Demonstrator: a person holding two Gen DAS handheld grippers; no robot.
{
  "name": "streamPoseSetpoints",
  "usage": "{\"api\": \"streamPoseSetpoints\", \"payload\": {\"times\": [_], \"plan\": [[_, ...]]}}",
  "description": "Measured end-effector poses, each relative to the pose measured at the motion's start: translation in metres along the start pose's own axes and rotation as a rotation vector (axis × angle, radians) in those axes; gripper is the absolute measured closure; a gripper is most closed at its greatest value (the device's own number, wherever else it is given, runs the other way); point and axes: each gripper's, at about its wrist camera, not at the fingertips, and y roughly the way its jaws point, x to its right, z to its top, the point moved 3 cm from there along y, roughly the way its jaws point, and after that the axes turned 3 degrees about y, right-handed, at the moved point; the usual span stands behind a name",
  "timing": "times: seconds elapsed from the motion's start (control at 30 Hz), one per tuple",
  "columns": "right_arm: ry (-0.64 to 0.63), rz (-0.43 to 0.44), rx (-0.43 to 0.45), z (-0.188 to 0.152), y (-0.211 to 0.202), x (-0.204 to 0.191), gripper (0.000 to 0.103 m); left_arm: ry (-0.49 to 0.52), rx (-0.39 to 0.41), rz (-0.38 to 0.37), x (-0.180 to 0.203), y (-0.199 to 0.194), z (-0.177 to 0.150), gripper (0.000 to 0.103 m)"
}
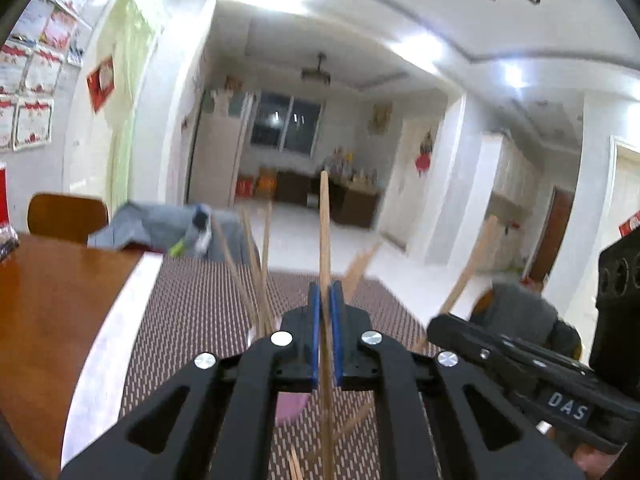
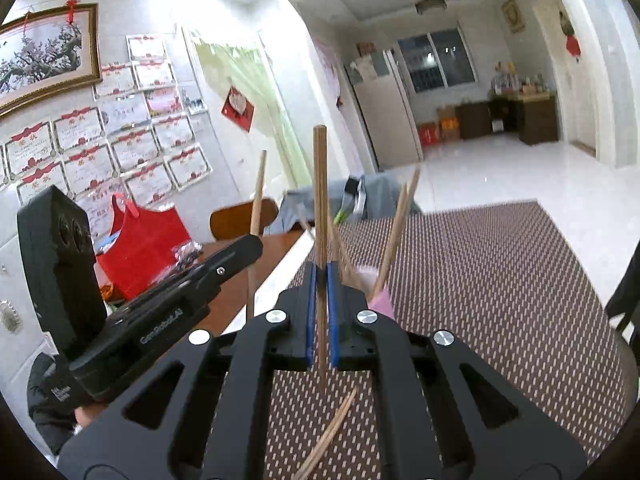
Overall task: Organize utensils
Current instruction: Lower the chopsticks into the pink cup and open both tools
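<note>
- Left gripper (image 1: 325,300) clenched on one light wooden chopstick (image 1: 324,216). Long axis runs near upright, square end up, the rest passing down between the blue pads (image 1: 315,320) and out below them.
- Right gripper (image 2: 321,280) clenched on a darker chopstick (image 2: 320,184), also near upright, blunt end up, thin tip hanging below the jaws above the mat.
- Both held sticks are off the table, over the brown patterned placemat (image 2: 480,280).
- More chopsticks stand fanned in a pink holder (image 2: 380,300) on the mat, just beyond the right gripper's fingers; their upper ends splay outward, left and right. Blurred, count unclear.
- A few loose chopsticks (image 2: 332,428) lie flat on the mat towards its near edge, under the right gripper, long axes running diagonally.
- Wooden table (image 1: 48,312) shows bare to the left of the mat; a chair back (image 1: 68,216) stands at its far edge, grey cloth (image 1: 160,228) beside that.
- A red bag (image 2: 140,248) sits at the table's far left corner.
</note>
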Motion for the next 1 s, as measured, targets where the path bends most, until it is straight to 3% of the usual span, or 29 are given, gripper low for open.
{"api": "streamPoseSetpoints", "payload": {"times": [0.1,0.4,0.63,1.0], "plan": [[-0.017,-0.003,0.048,0.012,0.007,0.001,0.097,-0.013,0.103,0.013,-0.006,0.009,0.011,0.097],[-0.039,-0.003,0.163,0.042,0.024,0.004,0.097,-0.039,0.284,0.111,-0.023,0.052,0.028,0.097],[-0.066,-0.008,0.214,0.050,0.044,0.006,0.098,-0.032,0.340,0.173,-0.037,0.081,0.025,0.097],[-0.060,-0.015,0.182,0.044,0.061,0.015,0.098,-0.003,0.316,0.208,-0.041,0.099,0.007,0.097]]}}
